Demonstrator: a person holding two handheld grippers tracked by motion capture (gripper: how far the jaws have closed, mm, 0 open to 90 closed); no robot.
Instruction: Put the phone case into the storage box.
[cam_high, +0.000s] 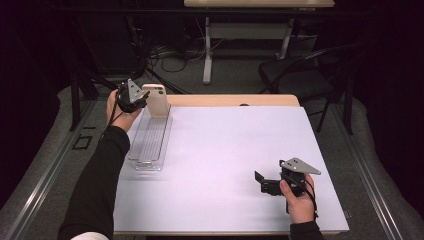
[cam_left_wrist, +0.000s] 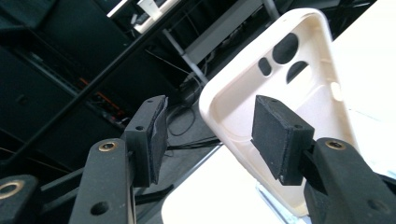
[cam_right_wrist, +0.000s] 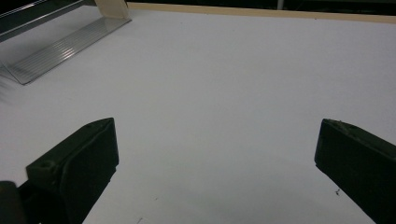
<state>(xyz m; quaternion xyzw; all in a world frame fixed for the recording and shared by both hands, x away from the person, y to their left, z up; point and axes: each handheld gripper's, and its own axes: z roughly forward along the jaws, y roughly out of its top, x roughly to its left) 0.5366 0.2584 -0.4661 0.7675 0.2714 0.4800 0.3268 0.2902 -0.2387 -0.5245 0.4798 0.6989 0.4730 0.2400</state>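
Left gripper (cam_left_wrist: 208, 135), jaws parted, is held at the cream phone case (cam_left_wrist: 280, 93) standing in the clear ribbed tray (cam_high: 150, 142).

A white table (cam_high: 225, 150) carries a clear ridged tray (cam_high: 150, 142).

Looking along my right gripper (cam_right_wrist: 217, 163), I see its two black jaws standing wide apart with nothing between them, one at about eight o'clock, the other at four o'clock. Beneath them lies the white table top (cam_right_wrist: 224, 84), whose wooden far edge runs along twelve o'clock. At eleven o'clock a clear ribbed tray (cam_right_wrist: 60, 49) rests on the table, and a cream phone case (cam_right_wrist: 112, 8) stands at its far end.
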